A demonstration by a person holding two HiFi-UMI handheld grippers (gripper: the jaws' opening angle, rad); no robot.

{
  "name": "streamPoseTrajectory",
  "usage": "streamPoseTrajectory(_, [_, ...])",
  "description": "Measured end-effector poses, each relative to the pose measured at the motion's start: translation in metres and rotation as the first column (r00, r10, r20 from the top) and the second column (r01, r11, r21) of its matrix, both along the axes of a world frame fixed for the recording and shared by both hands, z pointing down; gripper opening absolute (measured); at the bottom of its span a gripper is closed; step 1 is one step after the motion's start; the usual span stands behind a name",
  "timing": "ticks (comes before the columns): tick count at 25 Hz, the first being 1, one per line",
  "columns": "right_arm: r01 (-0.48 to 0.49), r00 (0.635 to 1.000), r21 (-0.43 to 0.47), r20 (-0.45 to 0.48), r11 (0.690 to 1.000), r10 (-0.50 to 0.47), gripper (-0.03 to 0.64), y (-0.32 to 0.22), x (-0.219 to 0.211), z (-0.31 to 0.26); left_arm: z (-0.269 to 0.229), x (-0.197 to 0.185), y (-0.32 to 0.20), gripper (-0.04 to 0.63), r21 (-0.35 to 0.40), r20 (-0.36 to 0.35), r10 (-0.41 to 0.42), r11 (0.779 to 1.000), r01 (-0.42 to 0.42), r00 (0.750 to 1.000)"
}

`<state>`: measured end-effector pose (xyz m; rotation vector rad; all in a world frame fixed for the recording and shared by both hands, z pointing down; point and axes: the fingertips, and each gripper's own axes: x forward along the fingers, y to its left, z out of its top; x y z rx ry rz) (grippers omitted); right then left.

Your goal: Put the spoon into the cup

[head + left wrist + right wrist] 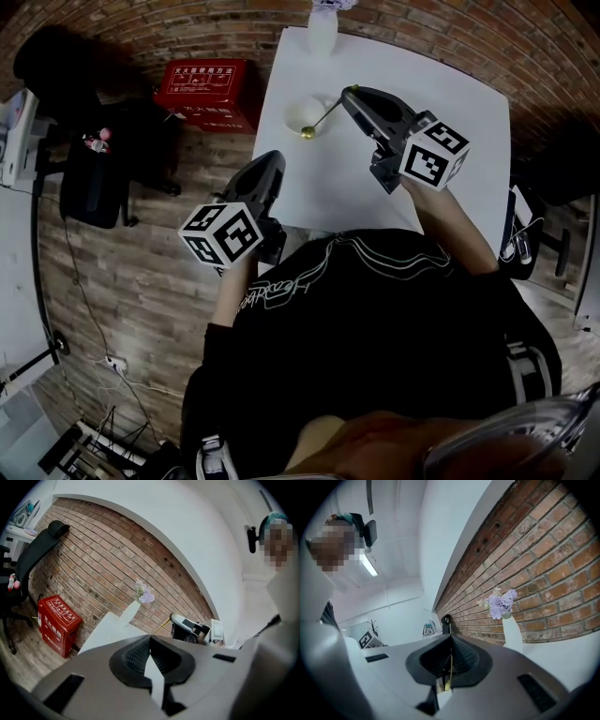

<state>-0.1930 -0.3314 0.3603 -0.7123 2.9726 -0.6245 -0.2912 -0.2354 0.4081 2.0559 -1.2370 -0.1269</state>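
Jaws of the right gripper (353, 94) pinch the thin gold metal spoon (325, 116) by its handle, slanting its bowl down at the small round white cup's (302, 110) rim, probably for lowering in. The left gripper (273, 159), closed and empty, waits off the white table (478, 84).

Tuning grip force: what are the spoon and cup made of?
Likely metal for the spoon: gold-coloured, slightly shiny, very thin stem. The cup is plain smooth white, either ceramic or plastic; the pictures don't settle which.
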Motion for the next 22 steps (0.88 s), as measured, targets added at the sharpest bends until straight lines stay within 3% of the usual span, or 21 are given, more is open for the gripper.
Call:
streamPoseTrajectory(5, [-0.027,0.999,0.001,-0.04,1.0,0.027,-0.002,-0.027,-0.01,0.019,0.011,-0.008,-0.018,0.004,-0.024,-0.004,0.01,1.0,-0.01,1.0])
streamPoseTrajectory(12, [-0.074,0.995,-0.075,-0.068,0.994,0.069,0.0,-0.062,-0.019,0.06,0.029,-0.017,-0.035,0.004,-0.066,0.001,0.023,0.998,-0.023,1.0])
streamPoseTrajectory(22, [-0.101,0.988,-0.134,-0.126,0.986,0.084,0.0,-0.074,-0.025,0.112,0.052,-0.019,-0.049,0.005,-0.11,0.006,0.049,0.993,-0.048,0.999])
